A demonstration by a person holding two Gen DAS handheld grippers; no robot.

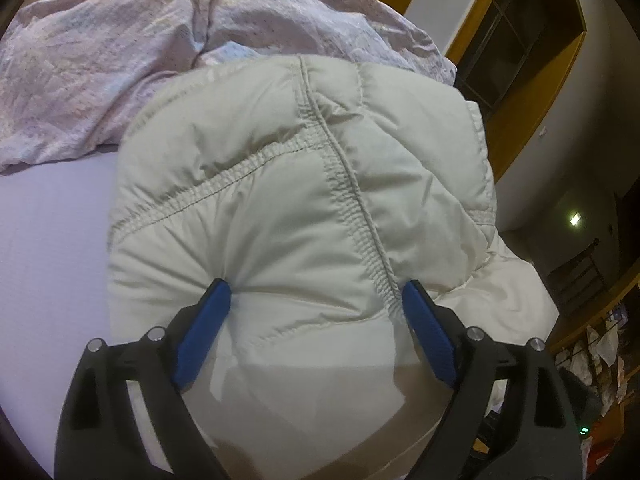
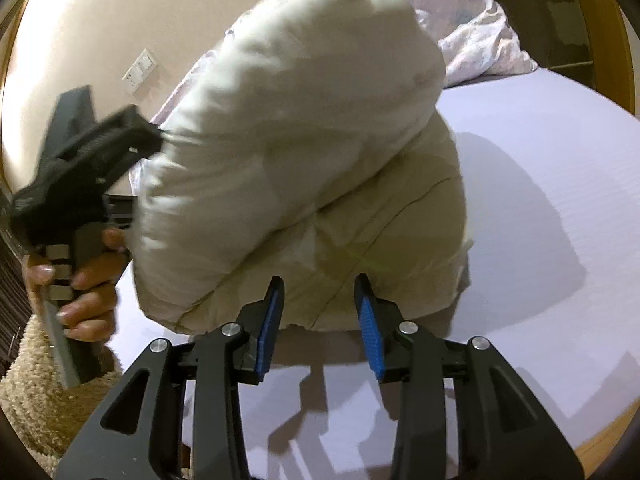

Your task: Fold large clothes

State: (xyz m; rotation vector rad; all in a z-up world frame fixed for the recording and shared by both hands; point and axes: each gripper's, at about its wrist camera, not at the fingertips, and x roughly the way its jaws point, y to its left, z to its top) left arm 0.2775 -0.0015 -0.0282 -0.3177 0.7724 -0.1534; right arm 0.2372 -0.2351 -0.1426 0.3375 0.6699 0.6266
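A cream puffy quilted jacket [image 1: 280,208] lies bundled on a lilac bed sheet [image 1: 48,264]. My left gripper [image 1: 316,292] has its blue pads wide apart and pressed into the jacket's padded surface, with a thick bulge of it between the fingers. In the right wrist view the jacket [image 2: 296,152] is a tall folded heap, and the left gripper's black body [image 2: 80,168] presses into its left side, held by a hand. My right gripper [image 2: 320,288] is open, its tips at the jacket's near lower edge, nothing clamped.
A crumpled pink-and-white quilt [image 1: 140,40] lies behind the jacket at the head of the bed. Wooden shelving [image 1: 520,60] stands to the right of the bed. A shaggy beige rug [image 2: 36,380] lies on the floor by the bed's edge.
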